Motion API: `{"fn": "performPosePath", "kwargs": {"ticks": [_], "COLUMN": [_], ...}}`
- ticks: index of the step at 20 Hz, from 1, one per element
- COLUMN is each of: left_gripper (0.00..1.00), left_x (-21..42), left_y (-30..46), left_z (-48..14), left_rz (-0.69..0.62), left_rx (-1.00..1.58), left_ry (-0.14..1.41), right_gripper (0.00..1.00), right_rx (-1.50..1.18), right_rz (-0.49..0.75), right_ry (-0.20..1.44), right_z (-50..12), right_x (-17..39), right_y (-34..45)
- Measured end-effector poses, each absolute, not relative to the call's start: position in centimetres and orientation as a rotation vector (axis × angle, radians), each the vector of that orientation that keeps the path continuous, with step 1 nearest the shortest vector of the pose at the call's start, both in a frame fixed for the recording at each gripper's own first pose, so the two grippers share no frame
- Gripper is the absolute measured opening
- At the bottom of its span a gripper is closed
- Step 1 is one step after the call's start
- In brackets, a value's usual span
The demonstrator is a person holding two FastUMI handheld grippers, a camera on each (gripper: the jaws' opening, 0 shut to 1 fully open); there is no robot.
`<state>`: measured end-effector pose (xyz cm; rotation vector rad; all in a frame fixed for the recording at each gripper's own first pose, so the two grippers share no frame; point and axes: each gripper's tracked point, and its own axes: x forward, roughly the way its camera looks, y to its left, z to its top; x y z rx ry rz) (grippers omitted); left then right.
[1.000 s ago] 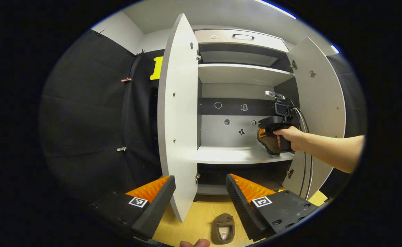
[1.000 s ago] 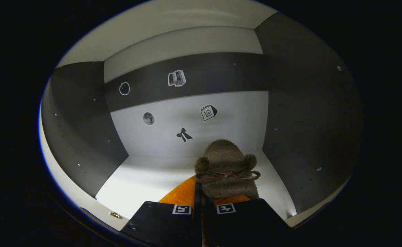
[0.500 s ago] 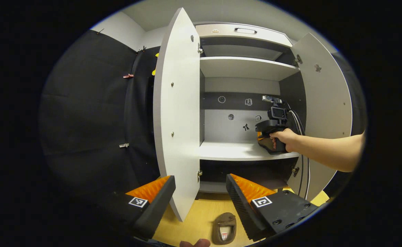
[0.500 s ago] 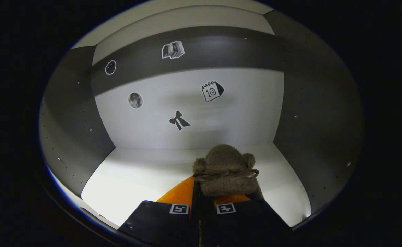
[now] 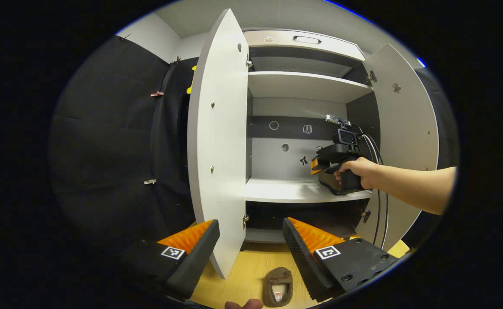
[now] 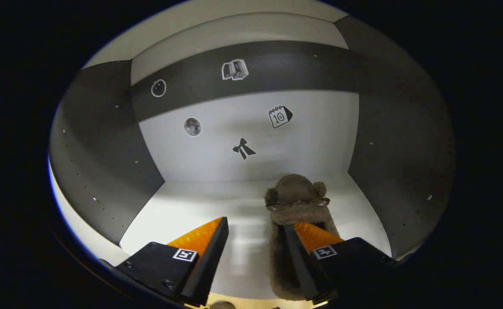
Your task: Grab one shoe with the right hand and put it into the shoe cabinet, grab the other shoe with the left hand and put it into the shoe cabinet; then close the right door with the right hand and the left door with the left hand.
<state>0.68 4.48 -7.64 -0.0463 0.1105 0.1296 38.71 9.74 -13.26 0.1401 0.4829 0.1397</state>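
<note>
I see a fuzzy, plush cloth shoe (image 6: 296, 206) on a smooth matt shelf (image 6: 200, 214). The floor (image 5: 243, 274) looks like pale wood.

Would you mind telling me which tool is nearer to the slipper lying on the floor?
Left. The left tool hangs open just above the floor slipper, while the right tool is up inside the cabinet, open over its shelf.

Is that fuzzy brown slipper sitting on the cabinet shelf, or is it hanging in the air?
Touching. In the right gripper view the slipper lies flat on the white shelf, and the right gripper has its fingers spread wide.
</note>
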Motion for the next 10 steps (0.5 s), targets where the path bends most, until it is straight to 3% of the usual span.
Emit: {"fn": "performPosePath", "kwargs": {"ticks": [1,3,10], "left_gripper": [0.95,0.95,0.95], "left_x": [0.6,0.6,0.5], "left_y": [4.3,4.1,2.7], "left_z": [-7.7,-7.9,-11.5], "left_rz": [0.123,0.11,0.06], "left_rx": [-0.043,-0.035,-0.048], "left_ry": [0.11,0.111,0.179], "right_gripper": [0.91,0.96,0.98], "right_rx": [0.149,0.153,0.126], "right_rz": [0.152,0.173,0.229], "right_ry": [0.468,0.415,0.174], "right_z": [-12.5,-10.7,-3.6], "right_x": [37.9,36.3,27.4], "right_y": [9.8,9.8,8.7]}}
